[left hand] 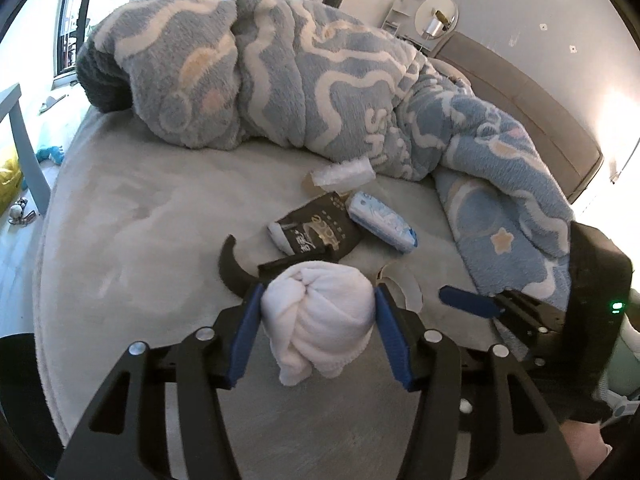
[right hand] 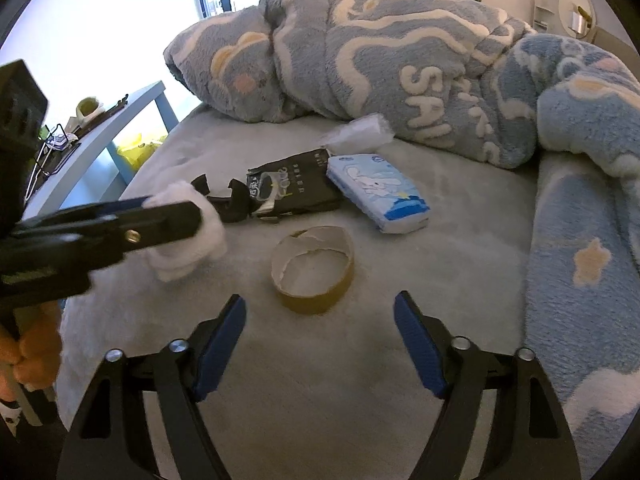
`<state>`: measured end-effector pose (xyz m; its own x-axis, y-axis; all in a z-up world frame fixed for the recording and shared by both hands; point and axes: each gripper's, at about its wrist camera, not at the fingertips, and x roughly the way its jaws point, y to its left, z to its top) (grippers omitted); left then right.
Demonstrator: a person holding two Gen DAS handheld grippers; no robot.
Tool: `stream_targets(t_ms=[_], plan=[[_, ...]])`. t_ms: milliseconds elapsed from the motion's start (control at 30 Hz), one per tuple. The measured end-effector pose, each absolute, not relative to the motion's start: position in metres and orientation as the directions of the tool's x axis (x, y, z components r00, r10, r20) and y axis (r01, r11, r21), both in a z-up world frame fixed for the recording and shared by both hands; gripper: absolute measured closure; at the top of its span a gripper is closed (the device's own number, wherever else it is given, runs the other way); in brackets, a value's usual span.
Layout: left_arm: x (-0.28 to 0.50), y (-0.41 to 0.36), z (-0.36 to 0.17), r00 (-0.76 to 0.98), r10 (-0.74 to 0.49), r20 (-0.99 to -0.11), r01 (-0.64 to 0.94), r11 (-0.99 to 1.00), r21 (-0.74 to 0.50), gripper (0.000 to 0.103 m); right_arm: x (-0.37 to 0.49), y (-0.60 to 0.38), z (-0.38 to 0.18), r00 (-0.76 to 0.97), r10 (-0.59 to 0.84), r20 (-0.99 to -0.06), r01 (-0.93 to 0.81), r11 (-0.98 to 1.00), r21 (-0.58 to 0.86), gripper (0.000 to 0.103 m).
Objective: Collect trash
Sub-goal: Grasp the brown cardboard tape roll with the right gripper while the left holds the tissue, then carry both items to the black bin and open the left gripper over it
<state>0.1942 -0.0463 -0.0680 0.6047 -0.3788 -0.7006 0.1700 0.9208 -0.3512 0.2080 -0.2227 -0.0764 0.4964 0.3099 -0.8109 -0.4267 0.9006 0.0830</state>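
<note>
White cloth wad (left hand: 318, 312) between left jaws; right jaws apart

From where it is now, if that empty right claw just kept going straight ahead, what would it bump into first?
Most likely the torn brown cardboard tape ring on the grey bed, lying directly ahead of the open right gripper. The black packet lies beyond; depth is uncertain.

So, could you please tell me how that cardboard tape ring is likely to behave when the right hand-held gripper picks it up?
The cardboard tape ring looks thin-walled and hollow, so probably light. Its top edge is torn, so a firm squeeze may crush it. It lies flat on the soft bedspread, so rolling seems unlikely.
</note>
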Motion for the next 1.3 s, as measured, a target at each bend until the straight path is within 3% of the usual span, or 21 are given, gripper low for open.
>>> stream_targets(t_ms=[133,567,1000,1300], plan=[[0.191,-0.033,-0.062,0.617,-0.377,-0.69,0.162,0.92,-0.358,0.045,0.212,-0.215,-0.08,0.49,0.307,-0.816,-0.424,0.902,0.085,0.034],[0.177,0.013,-0.045,0.655,-0.351,-0.669,0.133,0.925,-0.355,0.045,0.228,-0.195,-0.087,0.498,0.208,-0.842,-0.345,0.938,0.028,0.057],[0.158,0.074,-0.037,0.684,-0.296,-0.667,0.076,0.938,-0.338,0.045,0.232,-0.172,-0.05,0.584,0.196,-0.788,-0.324,0.946,-0.005,0.058],[0.14,0.12,-0.037,0.698,-0.236,-0.676,0.025,0.951,-0.307,0.045,0.216,-0.132,-0.013,0.63,0.266,-0.73,-0.376,0.927,0.014,0.058]])
